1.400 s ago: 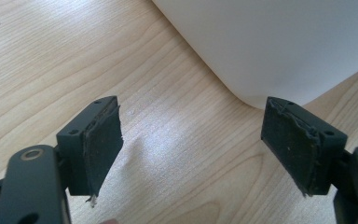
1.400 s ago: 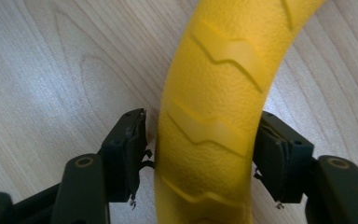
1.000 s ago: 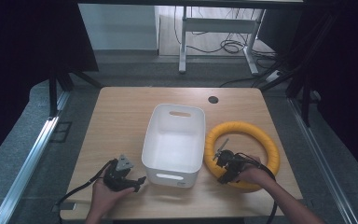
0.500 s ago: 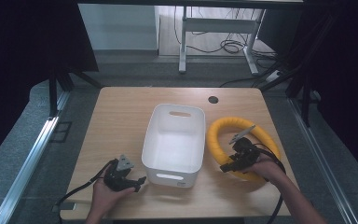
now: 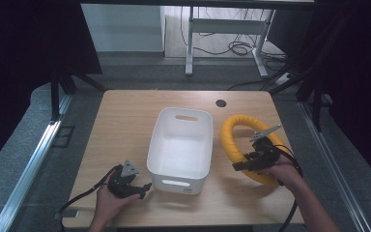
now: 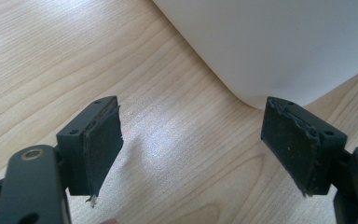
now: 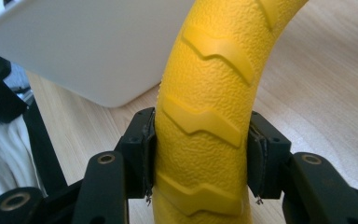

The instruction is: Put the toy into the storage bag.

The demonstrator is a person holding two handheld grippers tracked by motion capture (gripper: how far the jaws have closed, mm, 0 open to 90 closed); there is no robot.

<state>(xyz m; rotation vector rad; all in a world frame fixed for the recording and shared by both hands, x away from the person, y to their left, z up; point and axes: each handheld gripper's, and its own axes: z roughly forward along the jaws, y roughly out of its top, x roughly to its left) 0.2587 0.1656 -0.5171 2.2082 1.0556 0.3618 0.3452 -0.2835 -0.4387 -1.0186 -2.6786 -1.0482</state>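
Table point(image 5: 125, 125): plain wood, centre of high view. White bin point(image 5: 181, 145) mid-frame, empty. Yellow ring point(image 5: 236, 135) right of bin, tilted, near side raised.

Right gripper point(image 5: 251, 162) clamped on ring's near side; pads squeeze the ribbed tube point(image 7: 205, 126). Left gripper point(image 5: 137, 186) lower left, jaws apart, nothing between.

Judged step: lifting the ring. Next: carry it leftward over bin rim, then release.

No readable writing.

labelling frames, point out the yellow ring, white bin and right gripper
yellow ring point(image 5: 228, 137), high view, left side of the ring
white bin point(image 5: 181, 114), high view, far rim
right gripper point(image 7: 200, 154), right gripper view, midway between its fingertips
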